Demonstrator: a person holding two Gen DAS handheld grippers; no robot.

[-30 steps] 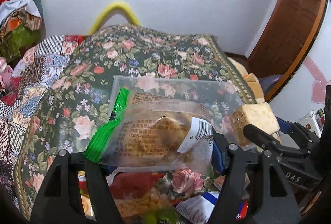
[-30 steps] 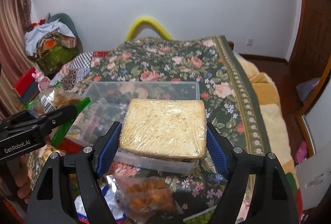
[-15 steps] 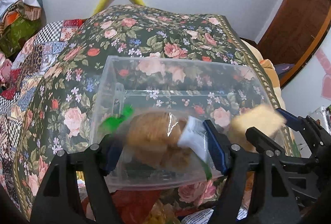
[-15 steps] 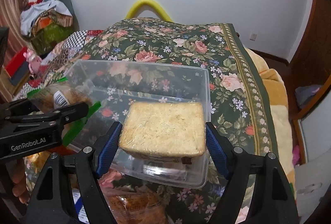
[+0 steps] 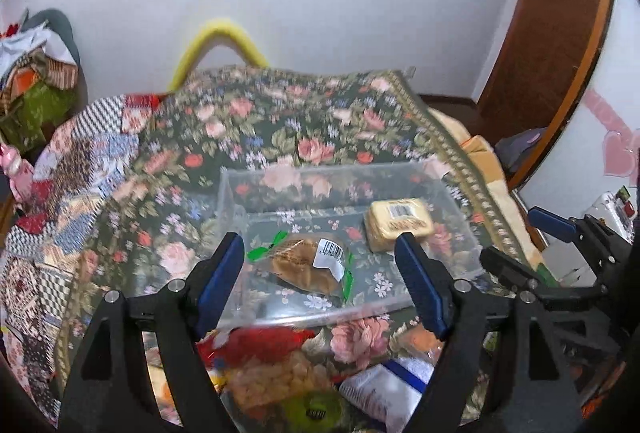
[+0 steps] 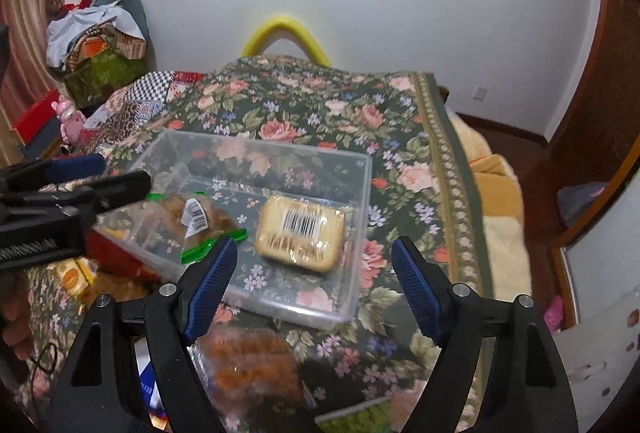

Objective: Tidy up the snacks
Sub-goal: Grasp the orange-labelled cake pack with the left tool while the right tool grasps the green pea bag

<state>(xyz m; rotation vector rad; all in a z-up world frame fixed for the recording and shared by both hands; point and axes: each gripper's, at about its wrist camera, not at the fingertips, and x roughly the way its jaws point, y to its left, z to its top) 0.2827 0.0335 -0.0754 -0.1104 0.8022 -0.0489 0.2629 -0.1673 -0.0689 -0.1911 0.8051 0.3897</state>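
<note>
The snack packets (image 5: 280, 373) at the bottom of the left wrist view are blurred and partly hidden behind the left tool (image 5: 320, 273), so their labels cannot be read. In the right wrist view, an orange snack bag (image 6: 252, 365) is smeared and cut by the right tool (image 6: 312, 281). The floral bedspread (image 5: 280, 121) is motion-blurred at its far end. The print on the bun bag (image 5: 308, 265) and the wrapped cake (image 6: 300, 233) is too small to read.
</note>
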